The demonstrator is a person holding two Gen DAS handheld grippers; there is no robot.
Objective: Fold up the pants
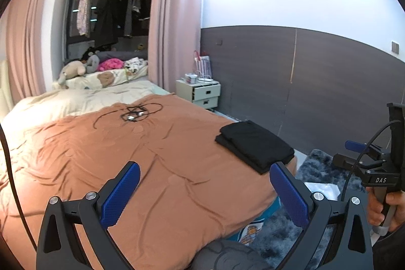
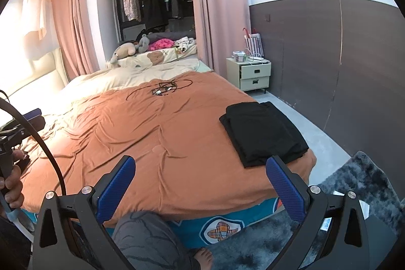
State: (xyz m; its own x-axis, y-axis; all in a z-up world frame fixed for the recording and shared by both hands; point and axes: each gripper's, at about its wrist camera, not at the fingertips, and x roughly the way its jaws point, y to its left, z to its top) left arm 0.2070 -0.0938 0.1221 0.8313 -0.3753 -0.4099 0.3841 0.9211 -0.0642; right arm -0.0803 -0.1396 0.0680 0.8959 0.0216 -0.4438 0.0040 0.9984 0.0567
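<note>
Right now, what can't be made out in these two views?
- Folded black pants: near edge hidden behind the right gripper's finger; layer count unclear.
- Left wrist view: same edge hidden behind the left gripper's finger.
- Nightstand clutter: too small.
- Black cable tangle's metal bits: too small.

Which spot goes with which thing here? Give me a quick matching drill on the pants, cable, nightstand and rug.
Things:
1. pants
2. cable
3. nightstand
4. rug

Places or states:
A. tangled on the middle of the bed
B. on the floor at the foot of the bed
C. folded, at the right edge of the bed
D. against the wall, top drawer slightly open

Pairs: 1-C, 2-A, 3-D, 4-B
</note>
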